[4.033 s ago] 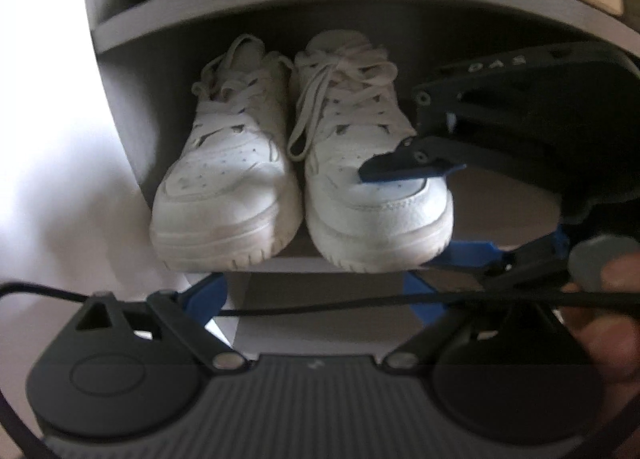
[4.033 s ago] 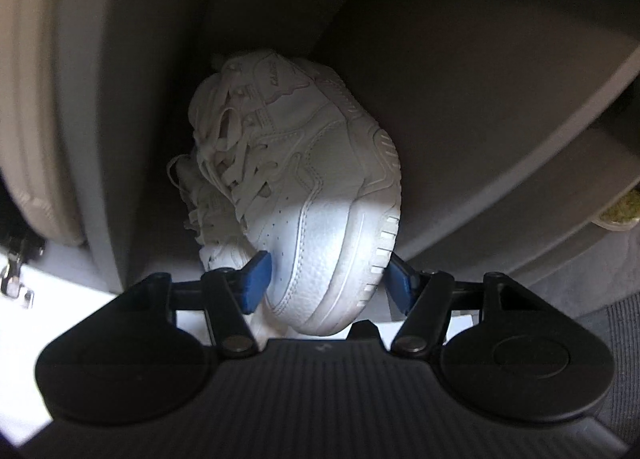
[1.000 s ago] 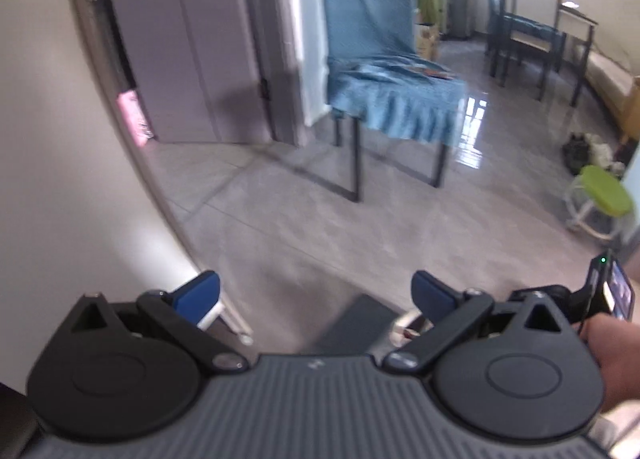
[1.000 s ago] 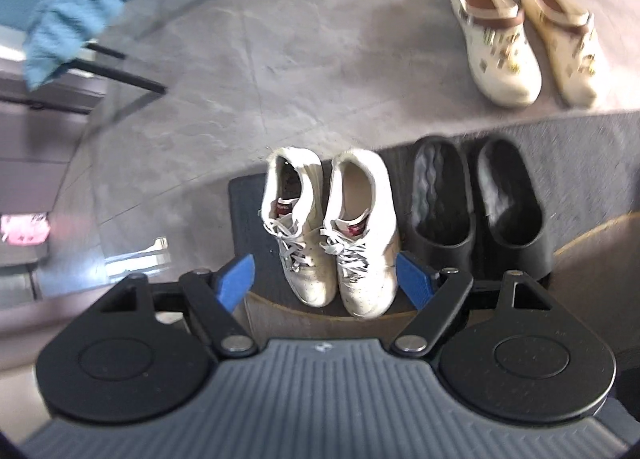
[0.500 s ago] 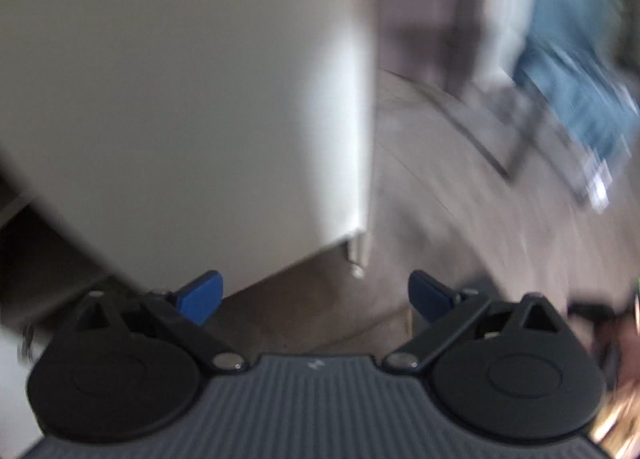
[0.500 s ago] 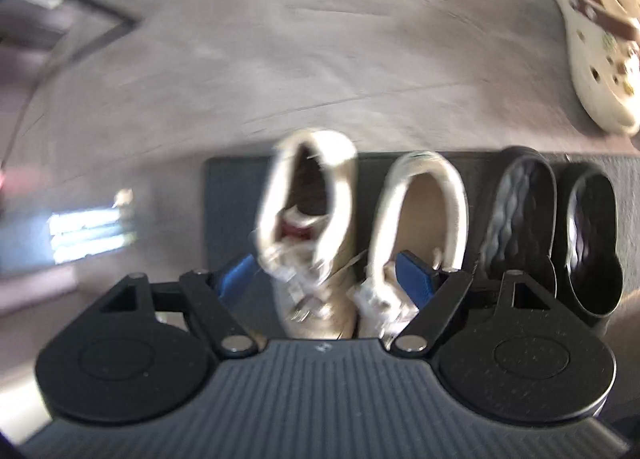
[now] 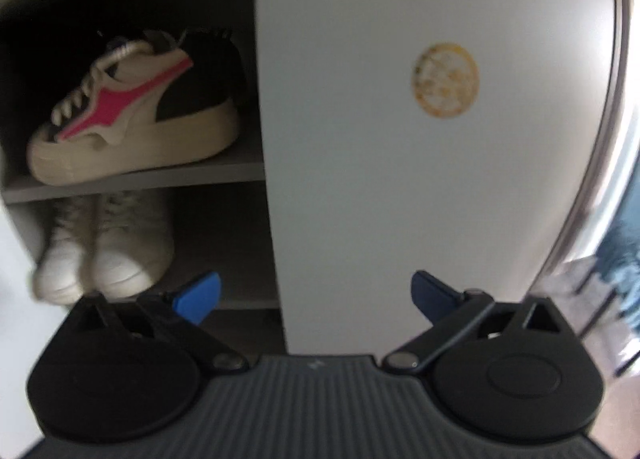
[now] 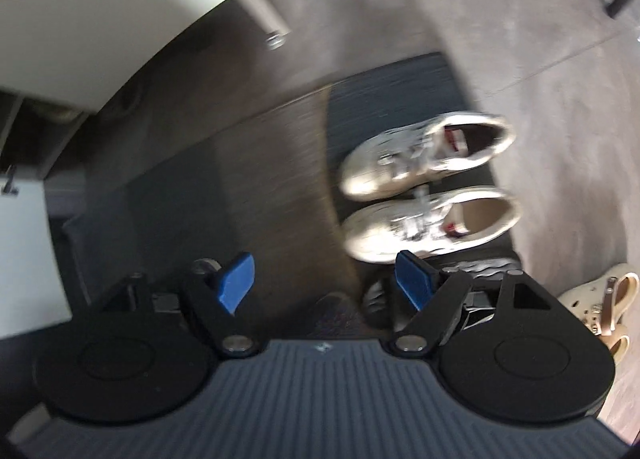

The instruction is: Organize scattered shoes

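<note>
In the left wrist view my left gripper point(image 7: 316, 297) is open and empty, facing the shoe cabinet. A cream sneaker with a pink stripe point(image 7: 132, 119) stands on an upper shelf point(image 7: 160, 175). A white pair of sneakers point(image 7: 104, 243) stands on the shelf below. In the right wrist view my right gripper point(image 8: 324, 281) is open and empty above the floor. A worn white pair of sneakers point(image 8: 428, 183) lies on a dark mat point(image 8: 384, 95), just beyond and right of the right fingertip. Black slippers point(image 8: 476, 271) are mostly hidden behind that finger.
The cabinet's white door point(image 7: 420, 139) with a round gold sticker point(image 7: 446, 79) fills the middle of the left view. Cream clogs point(image 8: 600, 307) lie on the floor at the right edge. A white cabinet panel point(image 8: 100, 11) is at upper left, grey tiles point(image 8: 560, 59) beyond.
The left gripper has swung from the room and chair round to the cabinet shelves. The right view has rotated; the worn sneakers now lie sideways to the right. Both grippers stay open.
</note>
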The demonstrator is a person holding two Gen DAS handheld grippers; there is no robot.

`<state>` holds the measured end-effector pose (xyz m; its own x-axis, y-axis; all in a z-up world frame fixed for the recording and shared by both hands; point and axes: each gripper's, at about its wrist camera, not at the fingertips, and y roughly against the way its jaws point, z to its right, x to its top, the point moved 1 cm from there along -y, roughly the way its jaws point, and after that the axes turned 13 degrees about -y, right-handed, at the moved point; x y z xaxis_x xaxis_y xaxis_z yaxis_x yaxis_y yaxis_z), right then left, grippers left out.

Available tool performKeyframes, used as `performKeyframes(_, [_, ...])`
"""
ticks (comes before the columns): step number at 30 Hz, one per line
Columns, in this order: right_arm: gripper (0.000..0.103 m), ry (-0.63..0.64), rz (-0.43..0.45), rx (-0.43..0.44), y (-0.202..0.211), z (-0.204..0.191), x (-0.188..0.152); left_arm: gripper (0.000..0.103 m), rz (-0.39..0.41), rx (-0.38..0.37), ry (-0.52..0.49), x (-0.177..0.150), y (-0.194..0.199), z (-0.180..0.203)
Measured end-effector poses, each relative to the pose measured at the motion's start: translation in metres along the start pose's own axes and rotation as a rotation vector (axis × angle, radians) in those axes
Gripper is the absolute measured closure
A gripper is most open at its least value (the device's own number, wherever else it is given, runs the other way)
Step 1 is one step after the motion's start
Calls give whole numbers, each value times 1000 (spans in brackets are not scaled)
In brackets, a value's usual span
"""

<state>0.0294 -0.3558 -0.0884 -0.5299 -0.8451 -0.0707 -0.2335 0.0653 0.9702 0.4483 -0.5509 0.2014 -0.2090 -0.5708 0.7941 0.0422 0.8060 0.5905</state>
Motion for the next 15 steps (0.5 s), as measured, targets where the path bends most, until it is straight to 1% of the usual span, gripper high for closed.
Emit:
performKeyframes(5, [23, -63, -4, 31, -10, -46, -22, 1, 42, -118, -32, 5, -32, -31])
performKeyframes(7, [23, -80, -13, 40, -13, -58, -32, 2, 59, -166, -45, 7, -45, -43])
performKeyframes(8, [23, -89, -25, 44, -17, -73, -46, 2, 68, -189, -51, 9, -51, -50])
performKeyframes(12, [23, -59, -44, 24, -22, -117, -87, 4, 102, -284, -77, 13, -77, -75])
performKeyframes(15, [23, -58, -72, 72, -25, -154, -114, 6, 127, -356, -96, 16, -96, -93])
